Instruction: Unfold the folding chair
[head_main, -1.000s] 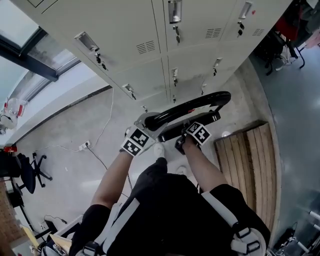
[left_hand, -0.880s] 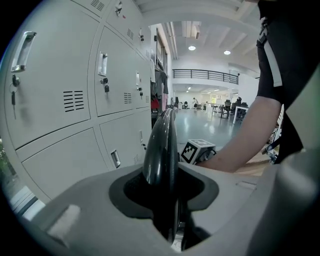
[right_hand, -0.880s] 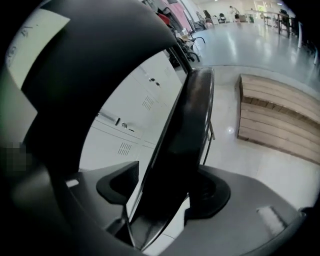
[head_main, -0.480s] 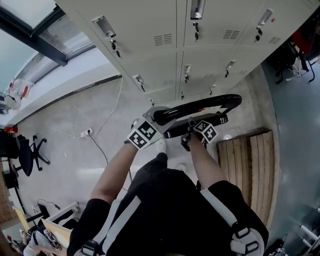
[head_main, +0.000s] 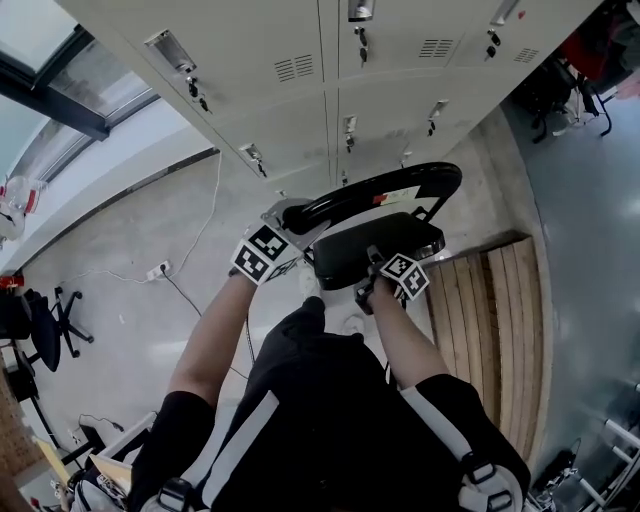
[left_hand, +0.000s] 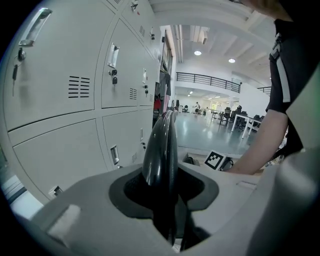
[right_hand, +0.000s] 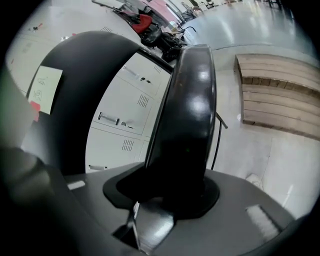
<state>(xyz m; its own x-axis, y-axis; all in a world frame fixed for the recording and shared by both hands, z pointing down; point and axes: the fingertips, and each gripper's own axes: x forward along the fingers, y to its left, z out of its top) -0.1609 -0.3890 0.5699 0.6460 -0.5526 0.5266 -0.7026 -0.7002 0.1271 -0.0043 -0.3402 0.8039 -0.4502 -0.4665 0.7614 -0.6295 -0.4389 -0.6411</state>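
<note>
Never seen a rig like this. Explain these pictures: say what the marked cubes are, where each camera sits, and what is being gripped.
There is no robot: a person standing on the grey concrete floor holds a two-fingered hand tool, a gripper, in each hand. The marked cubes are parts of those grippers. The head view comes from a camera on the person's head, looking steeply down; each gripper view comes from a camera riding on that gripper. The left gripper is clamped on the glossy black curved backrest of the black folding chair, which stands before pale grey metal lockers. The right gripper has the chair's black padded seat between its fingers, which are closing on its edge. A slatted wooden platform lies on the floor to the right.
</note>
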